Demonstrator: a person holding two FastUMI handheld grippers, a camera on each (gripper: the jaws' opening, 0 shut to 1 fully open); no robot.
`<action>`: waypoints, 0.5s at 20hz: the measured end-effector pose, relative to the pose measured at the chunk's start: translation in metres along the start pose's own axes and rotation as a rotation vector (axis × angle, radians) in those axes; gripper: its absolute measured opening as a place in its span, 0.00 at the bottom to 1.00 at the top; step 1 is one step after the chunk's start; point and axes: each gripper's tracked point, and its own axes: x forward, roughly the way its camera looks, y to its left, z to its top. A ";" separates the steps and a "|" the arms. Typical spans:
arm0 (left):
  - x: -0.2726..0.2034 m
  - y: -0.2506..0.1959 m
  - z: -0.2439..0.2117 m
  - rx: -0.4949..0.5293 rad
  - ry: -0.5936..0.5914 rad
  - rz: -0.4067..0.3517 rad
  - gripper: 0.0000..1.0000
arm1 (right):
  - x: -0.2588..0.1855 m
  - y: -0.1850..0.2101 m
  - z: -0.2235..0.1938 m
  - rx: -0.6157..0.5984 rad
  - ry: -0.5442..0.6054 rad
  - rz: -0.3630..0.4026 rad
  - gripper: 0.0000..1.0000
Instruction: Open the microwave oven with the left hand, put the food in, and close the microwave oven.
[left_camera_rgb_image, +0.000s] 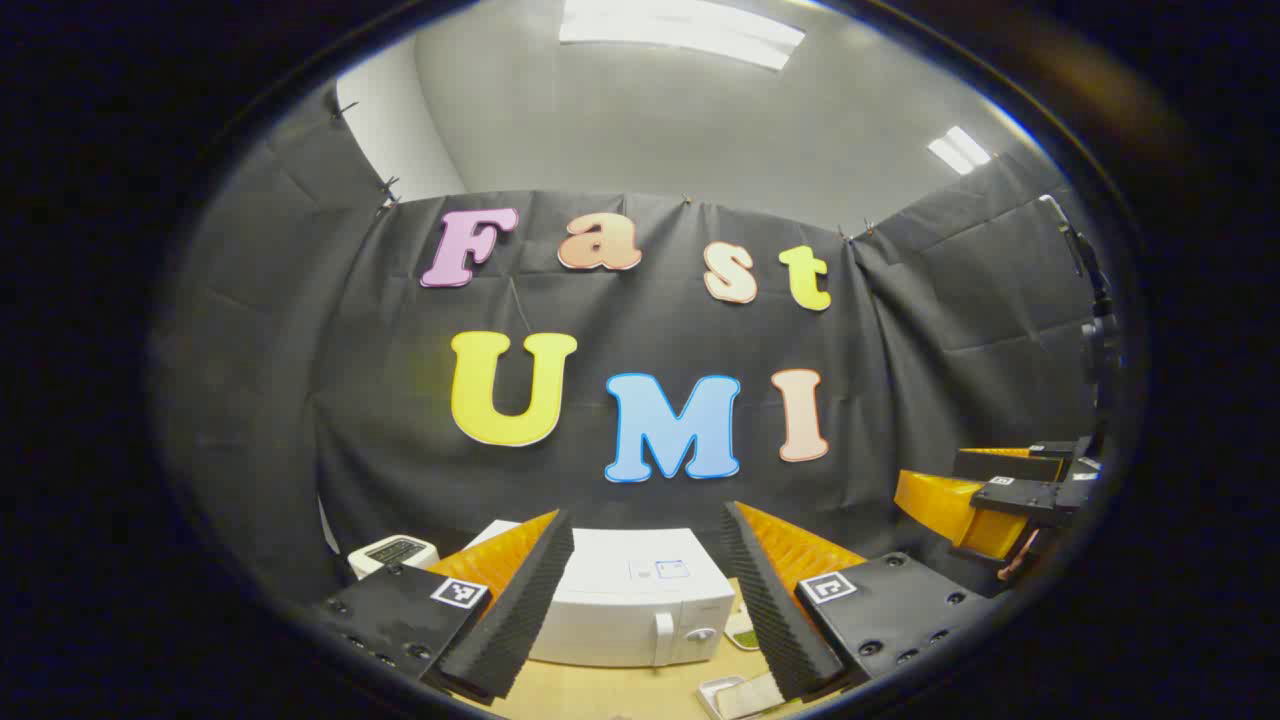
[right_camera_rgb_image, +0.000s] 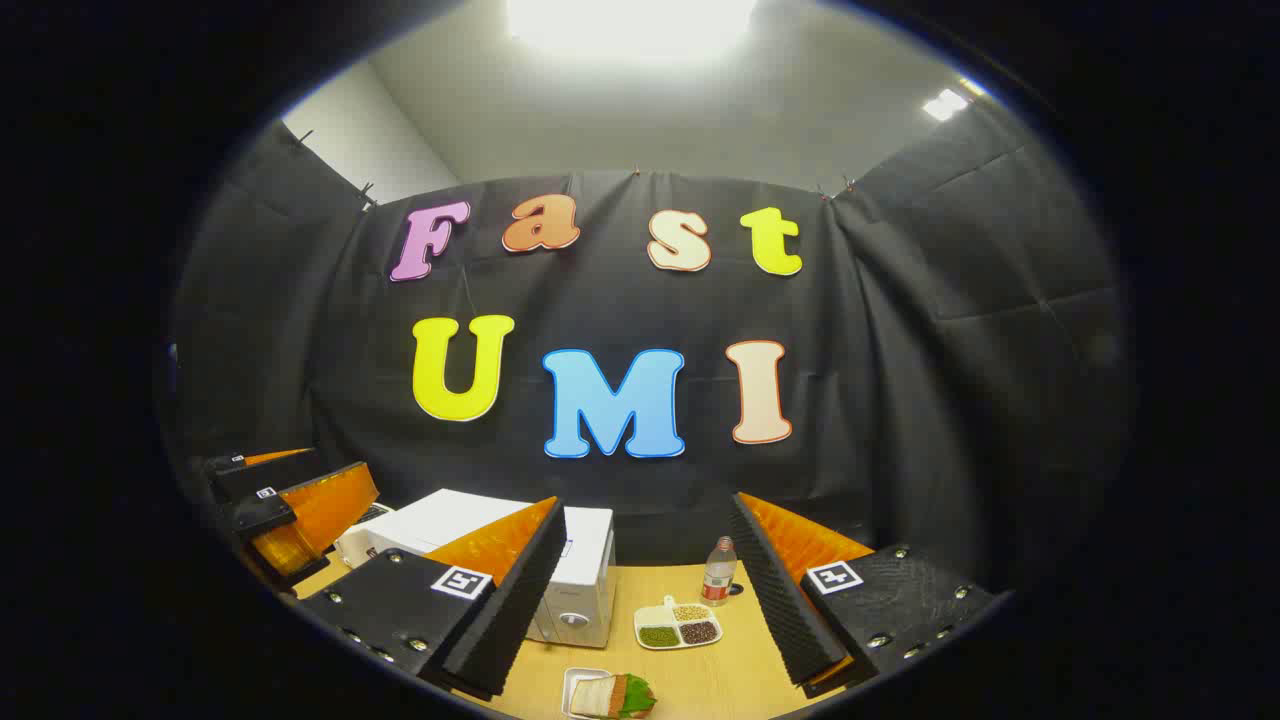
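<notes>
White and boxy, the microwave oven (left_camera_rgb_image: 625, 605) stands on the wooden worktop (right_camera_rgb_image: 720, 670) toward the far left, its door shut, with a dial (left_camera_rgb_image: 700, 634) and what looks like an upright handle (left_camera_rgb_image: 662, 636) at the right of its front. It is rigid and likely heavy enough to stay put when the door is pulled; the handle looks the natural place to take hold, though its shape is too small to read well.

In the left gripper view the left gripper (left_camera_rgb_image: 645, 615) hangs in the air before the oven with its fingers spread wide and nothing between them. In the right gripper view the right gripper (right_camera_rgb_image: 640, 610) is likewise spread and empty, above the near worktop.

Nearest of the things lies the food, a sandwich (right_camera_rgb_image: 612, 695) on a small white plate (right_camera_rgb_image: 572, 690): soft and easily crushed or slid off, so better lifted by the stiff plate rim. Just right of the oven sit a divided dish (right_camera_rgb_image: 678, 625) of beans and a small bottle (right_camera_rgb_image: 718, 572), which looks easy to tip; both stand near the path toward the oven front.
</notes>
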 end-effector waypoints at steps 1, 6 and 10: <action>0.000 0.001 0.000 0.004 -0.006 0.000 0.99 | 0.000 0.001 -0.001 0.000 0.001 0.001 0.98; -0.007 0.004 -0.002 -0.010 -0.009 -0.015 0.99 | -0.004 0.006 -0.002 -0.004 0.000 -0.019 0.99; -0.009 0.007 -0.002 -0.028 -0.013 -0.046 0.99 | -0.009 0.004 -0.006 0.002 0.006 -0.070 0.99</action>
